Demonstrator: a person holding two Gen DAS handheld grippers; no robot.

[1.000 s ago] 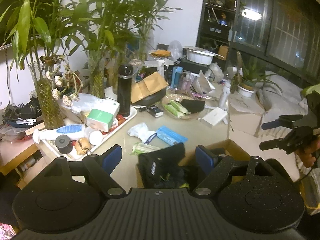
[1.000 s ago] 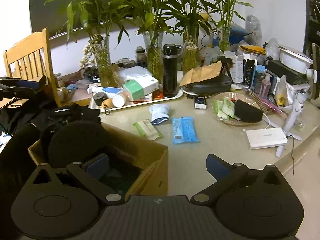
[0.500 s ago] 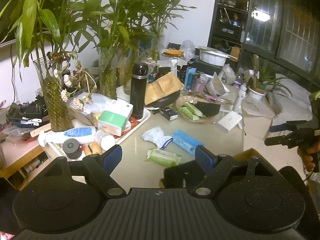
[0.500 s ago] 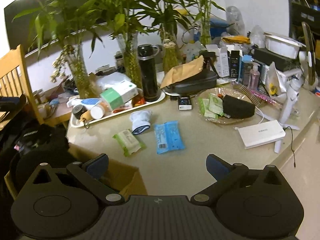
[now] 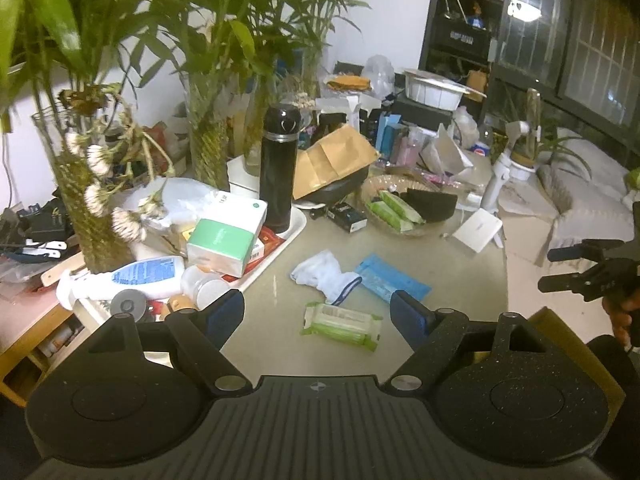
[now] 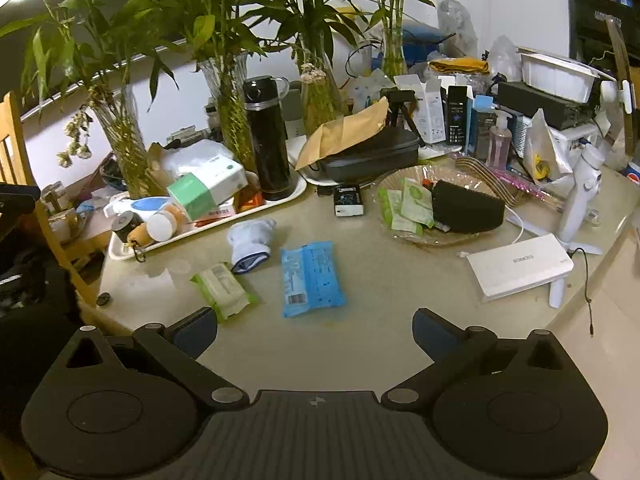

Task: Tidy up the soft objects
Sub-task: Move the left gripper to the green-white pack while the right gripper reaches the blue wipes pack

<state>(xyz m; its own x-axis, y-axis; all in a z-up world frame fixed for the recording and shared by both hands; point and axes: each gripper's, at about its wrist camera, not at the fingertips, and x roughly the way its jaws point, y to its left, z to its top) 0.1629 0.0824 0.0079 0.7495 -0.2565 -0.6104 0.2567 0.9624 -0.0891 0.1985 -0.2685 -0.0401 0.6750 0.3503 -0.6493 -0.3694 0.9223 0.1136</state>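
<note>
Three soft things lie loose on the table [image 6: 384, 280] ahead of me: green wipes pack [image 5: 340, 322], blue pack [image 5: 392, 278], white sock [image 5: 322, 274]. Sock sits just beside the blue pack, touching or nearly so; the green pack is nearest me, slightly apart from both. From the right wrist view the same three: green pack [image 6: 224, 290] left, blue pack [image 6: 310, 278] right of it, sock [image 6: 250, 242] behind, between them. My left gripper [image 5: 318, 314] has jaws wide, nothing between them; the green pack shows in the gap beyond the tips, not touched. My right gripper [image 6: 314, 330] also has jaws wide and empty, bare table between the pads, both packs lying beyond the tips. In the left view my right gripper [image 5: 560, 266] shows at the far right edge, off past the table edge, jaws apart, a hand [image 5: 620, 314] behind it. White tray [image 6: 208, 230] at left carries a green-white box [image 6: 206, 188], a black flask [image 6: 268, 142] standing upright, plus bottles. Glass dish [image 6: 436, 236] at right holds small green packets and a black pouch [image 6: 466, 206]. White power bank [image 6: 520, 266] lies near the right table edge. Cardboard box corner [image 5: 568, 344] peeks behind my left gripper's right finger.
</note>
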